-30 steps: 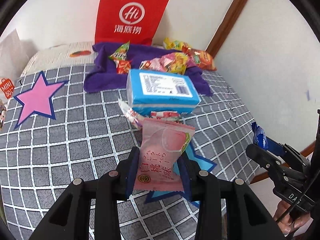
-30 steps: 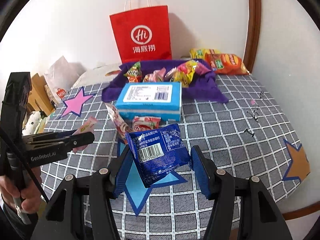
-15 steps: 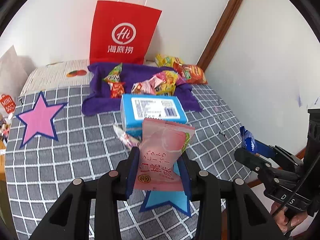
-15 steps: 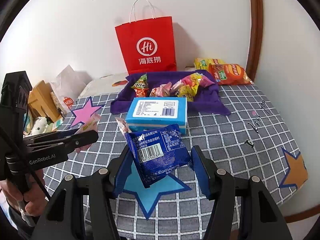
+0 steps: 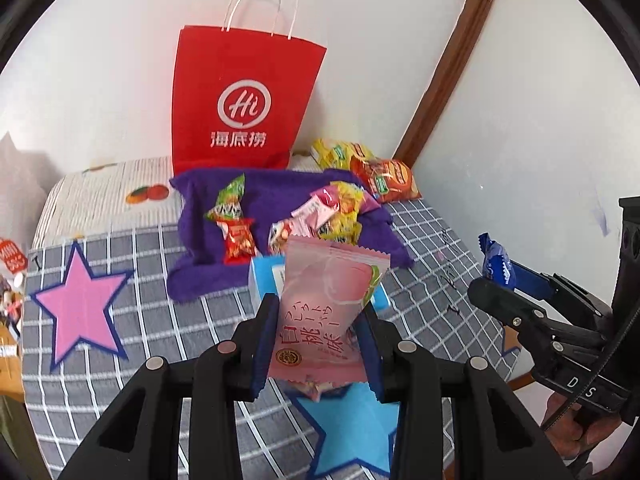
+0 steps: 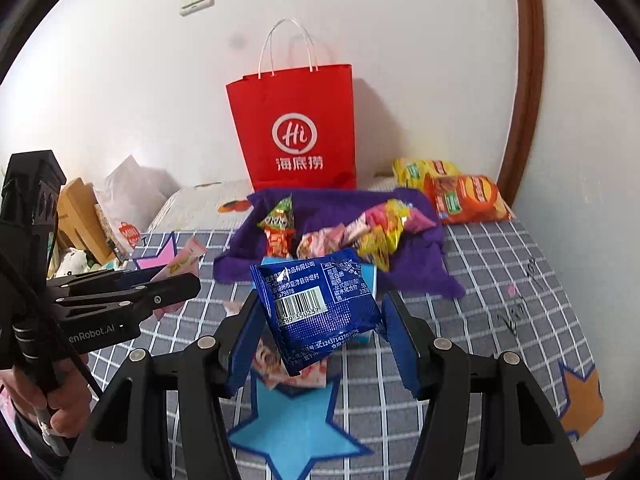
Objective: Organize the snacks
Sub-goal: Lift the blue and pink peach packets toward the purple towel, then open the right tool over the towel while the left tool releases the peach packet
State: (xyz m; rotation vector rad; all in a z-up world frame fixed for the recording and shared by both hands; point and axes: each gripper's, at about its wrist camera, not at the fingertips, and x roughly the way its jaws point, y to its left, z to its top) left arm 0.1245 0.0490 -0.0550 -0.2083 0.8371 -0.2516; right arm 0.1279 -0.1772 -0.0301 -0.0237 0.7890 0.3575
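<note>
In the left wrist view my left gripper (image 5: 320, 344) is shut on a pink peach snack packet (image 5: 326, 304), held upright above the checked bedspread. The right gripper (image 5: 494, 290) shows at the right edge with a blue wrapper in it. Seen from the right wrist, my right gripper (image 6: 320, 340) is shut on a blue snack packet (image 6: 320, 308), barcode side facing me. The left gripper (image 6: 172, 286) reaches in from the left with the pink packet (image 6: 184, 258). A light blue box (image 6: 370, 276) lies behind both packets, mostly hidden.
A purple cloth (image 5: 280, 200) strewn with several small snacks lies before a red paper bag (image 5: 244, 104). Orange and yellow packets (image 6: 464, 196) sit in the far right corner. Pink (image 5: 80, 304), blue (image 6: 292, 432) and orange (image 6: 580, 396) stars mark the bedspread; more wrapped snacks lie below the grippers.
Both grippers have risen and drawn back from the blue box, each keeping its packet. The box now sits mostly behind the packets and the whole red bag has come into view.
</note>
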